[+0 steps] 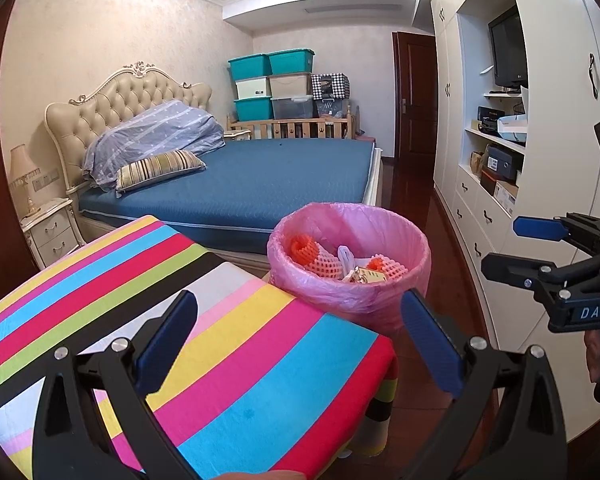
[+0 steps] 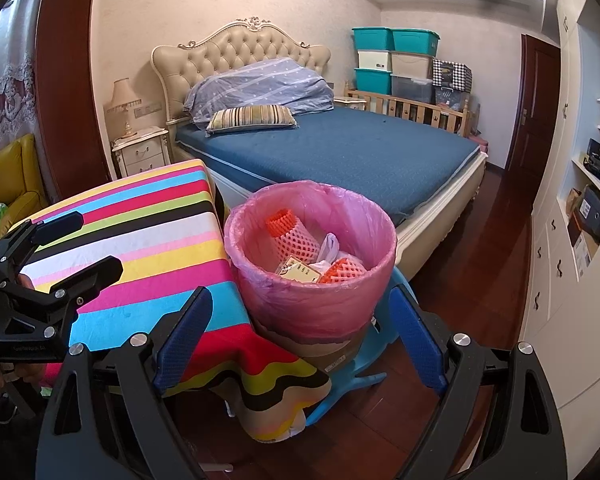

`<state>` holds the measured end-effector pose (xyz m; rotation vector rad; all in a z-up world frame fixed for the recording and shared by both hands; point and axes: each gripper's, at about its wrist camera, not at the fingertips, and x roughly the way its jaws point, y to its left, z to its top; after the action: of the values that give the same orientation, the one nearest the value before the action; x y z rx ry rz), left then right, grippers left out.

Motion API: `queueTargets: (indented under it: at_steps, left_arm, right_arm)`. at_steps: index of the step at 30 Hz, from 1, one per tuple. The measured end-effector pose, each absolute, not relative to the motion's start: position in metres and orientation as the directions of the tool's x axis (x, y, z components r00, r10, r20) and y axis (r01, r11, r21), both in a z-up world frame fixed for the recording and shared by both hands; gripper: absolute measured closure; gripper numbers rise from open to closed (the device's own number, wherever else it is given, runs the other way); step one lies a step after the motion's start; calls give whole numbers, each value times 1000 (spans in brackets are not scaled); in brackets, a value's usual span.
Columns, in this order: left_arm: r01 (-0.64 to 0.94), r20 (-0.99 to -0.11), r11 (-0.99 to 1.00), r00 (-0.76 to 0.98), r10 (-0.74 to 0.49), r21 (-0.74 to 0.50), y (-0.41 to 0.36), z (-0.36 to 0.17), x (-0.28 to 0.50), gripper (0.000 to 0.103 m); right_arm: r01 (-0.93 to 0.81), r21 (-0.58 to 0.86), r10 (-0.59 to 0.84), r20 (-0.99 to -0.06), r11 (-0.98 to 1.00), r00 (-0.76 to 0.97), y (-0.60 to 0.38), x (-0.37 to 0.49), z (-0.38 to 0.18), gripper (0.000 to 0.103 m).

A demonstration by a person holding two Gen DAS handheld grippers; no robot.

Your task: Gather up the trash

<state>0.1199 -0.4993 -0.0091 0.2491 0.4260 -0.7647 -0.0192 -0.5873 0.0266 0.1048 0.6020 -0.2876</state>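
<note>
A bin lined with a pink bag [image 1: 352,292] [image 2: 312,300] stands beside the striped table [image 1: 204,336] [image 2: 148,248]. Inside it lie orange foam fruit nets [image 1: 320,260] [image 2: 296,234], white crumpled paper [image 2: 330,246] and a tan wrapper [image 2: 296,272]. My left gripper [image 1: 300,344] is open and empty, low over the table's right end, short of the bin. My right gripper [image 2: 300,344] is open and empty, just in front of the bin. Each gripper shows in the other's view, the right one [image 1: 500,248] and the left one [image 2: 96,244], both open.
The bin sits on a light blue stool [image 2: 364,376] on a dark wood floor. A bed with a blue mattress [image 1: 260,180] [image 2: 360,160] lies behind. White wardrobes and shelves [image 1: 500,160] line the right. A yellow chair [image 2: 8,184] stands at left.
</note>
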Motion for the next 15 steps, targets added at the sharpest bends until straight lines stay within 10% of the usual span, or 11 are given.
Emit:
queueTargets:
  at_steps: [15]
  left_arm:
    - [712,-469,699,639,-610,62,-499,-13,121,4]
  right_arm:
    - [300,14,-238,-577,954,782,-585,-19,24,19]
